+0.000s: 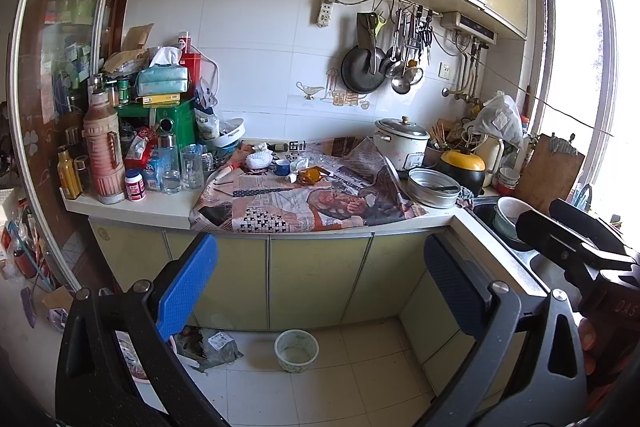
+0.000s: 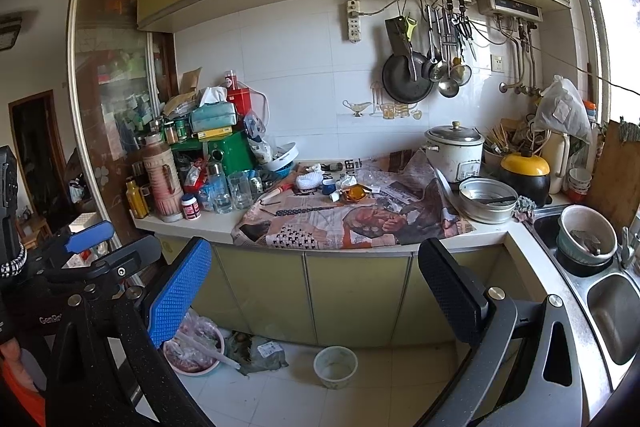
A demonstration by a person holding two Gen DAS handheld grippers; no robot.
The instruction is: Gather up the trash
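Note:
Newspaper (image 1: 304, 199) (image 2: 352, 219) covers the counter top. On it lie scraps: a white crumpled paper cup liner (image 1: 258, 159) (image 2: 309, 181), an amber wrapper (image 1: 310, 174) (image 2: 354, 193), a small blue cup (image 1: 282, 167) (image 2: 329, 186) and clear plastic. My left gripper (image 1: 320, 291) is open and empty, held in front of the cabinet doors, well short of the counter. My right gripper (image 2: 316, 291) is open and empty too, at about the same distance. The right gripper shows at the right edge of the left wrist view (image 1: 576, 243); the left gripper shows at the left edge of the right wrist view (image 2: 104, 247).
Bottles, jars, glasses and a green tin (image 1: 176, 123) crowd the counter's left end. A rice cooker (image 1: 402, 143), a metal pan (image 1: 434, 187) and a sink (image 2: 592, 287) with bowls are on the right. On the floor stand a white bowl (image 1: 296, 349), a pink basin (image 2: 196, 351) and a crumpled bag (image 2: 260, 351).

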